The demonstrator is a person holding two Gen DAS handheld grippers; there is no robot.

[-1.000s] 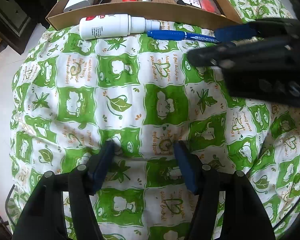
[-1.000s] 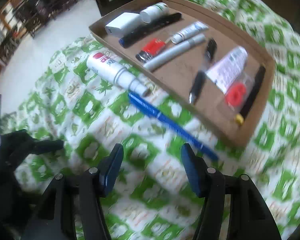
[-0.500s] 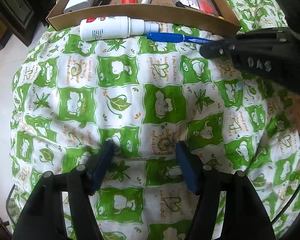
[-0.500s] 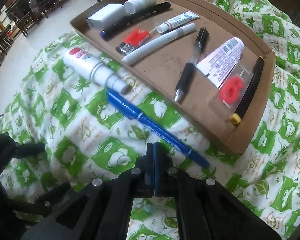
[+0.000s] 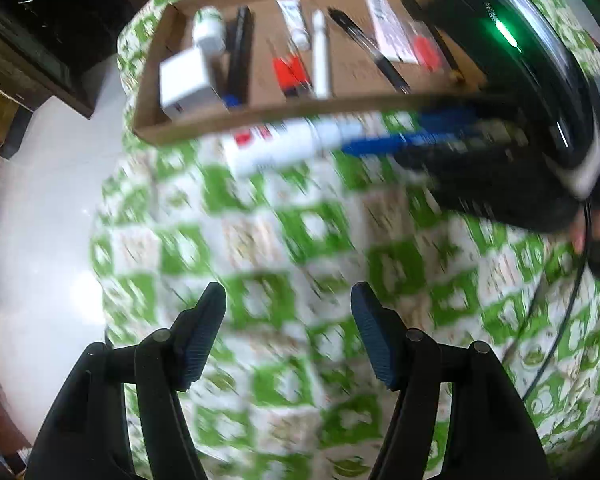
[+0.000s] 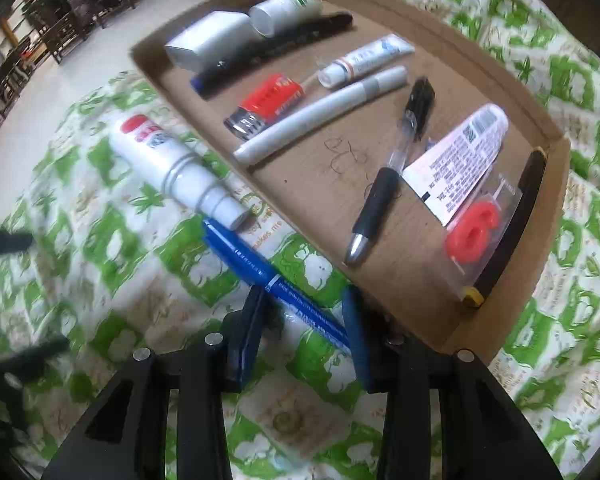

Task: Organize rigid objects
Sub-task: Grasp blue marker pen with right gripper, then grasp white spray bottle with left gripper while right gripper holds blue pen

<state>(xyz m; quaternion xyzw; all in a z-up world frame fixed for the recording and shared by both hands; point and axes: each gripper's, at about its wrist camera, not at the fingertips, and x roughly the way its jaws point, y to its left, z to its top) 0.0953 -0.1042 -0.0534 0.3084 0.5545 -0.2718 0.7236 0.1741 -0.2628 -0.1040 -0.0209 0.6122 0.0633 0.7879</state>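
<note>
From the left wrist camera, the left gripper (image 5: 288, 336) hangs above a green-and-white patterned cloth (image 5: 308, 240), its jaws spread wide with nothing between them. The picture is motion-blurred. Farther ahead lies a shallow cardboard tray (image 5: 260, 114) holding a white box (image 5: 186, 82), a red lighter (image 5: 290, 74), a white marker (image 5: 320, 56) and a black pen (image 5: 370, 54). Just in front of the tray's near wall a white bottle (image 5: 276, 148) lies on its side on the cloth, and a blue pen (image 5: 384, 144) lies in line with the bottle's cap end. The right gripper (image 5: 500, 152) reaches in from the right over the pen's far end; blur hides how its jaws stand here.

From the right wrist camera, the right gripper (image 6: 304, 320) sits low over the cloth (image 6: 100, 248) with its jaws partly spread, one on each side of the blue pen (image 6: 276, 280). The pen lies flat between them; whether the pads touch it cannot be told. The pen runs diagonally along the tray's near wall, its upper end just beside the cap of the white bottle (image 6: 172, 168). Inside the cardboard tray (image 6: 556, 184) lie the white box (image 6: 208, 40), a small white bottle (image 6: 286, 10), a long black marker (image 6: 276, 50), the red lighter (image 6: 266, 104), a small tube (image 6: 366, 60), the white marker (image 6: 320, 116), the black pen (image 6: 392, 176), a white labelled tube (image 6: 460, 160), a red numeral-shaped candle in clear wrap (image 6: 476, 232) and a black stick with a yellow tip (image 6: 512, 228).
</note>
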